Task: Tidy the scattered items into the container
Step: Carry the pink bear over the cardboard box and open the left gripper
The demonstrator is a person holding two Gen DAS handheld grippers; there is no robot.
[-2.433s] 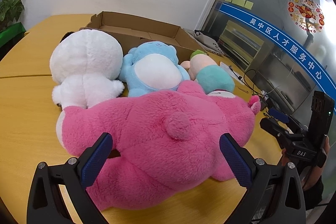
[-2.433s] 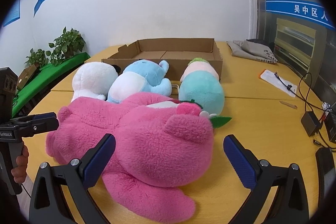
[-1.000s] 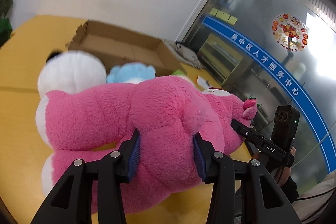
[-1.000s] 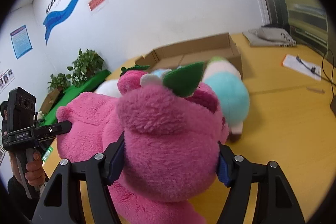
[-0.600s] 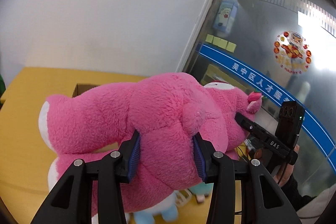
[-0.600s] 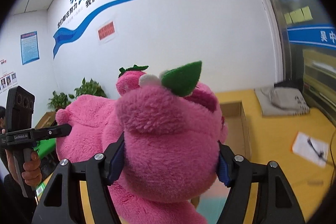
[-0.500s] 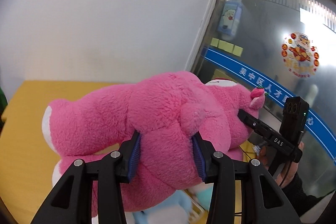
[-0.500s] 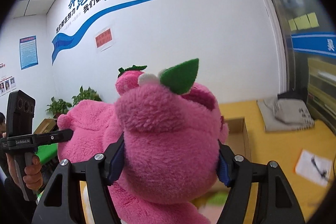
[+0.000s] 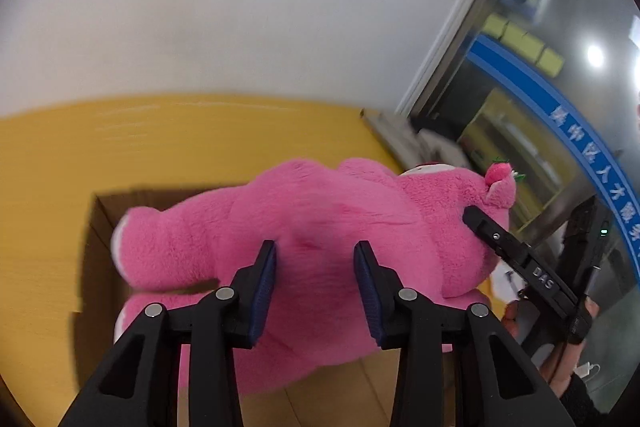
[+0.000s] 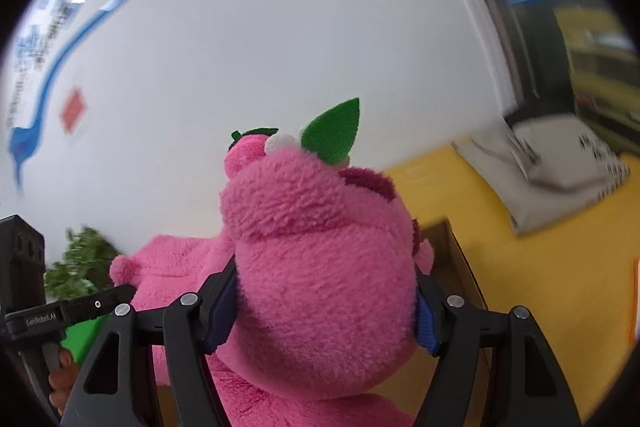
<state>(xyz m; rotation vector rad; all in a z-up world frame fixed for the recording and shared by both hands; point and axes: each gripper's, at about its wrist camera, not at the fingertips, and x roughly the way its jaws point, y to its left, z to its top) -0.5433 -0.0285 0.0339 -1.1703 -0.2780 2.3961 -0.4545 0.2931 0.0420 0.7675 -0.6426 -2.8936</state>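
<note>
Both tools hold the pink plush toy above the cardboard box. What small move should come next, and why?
Probably lower the pink plush toy into the cardboard box. Left tool, whose jaws have just closed further, and right tool both clamp it, and the open box lies right beneath.

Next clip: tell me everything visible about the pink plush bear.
The pink bear is large and fluffy, with white paw soles, a green leaf on one ear and a strawberry-like tuft on the other. It is held lengthwise over the open cardboard box. The left gripper, whose jaws have just been closing, pinches its body; the right gripper clamps its head.
</note>
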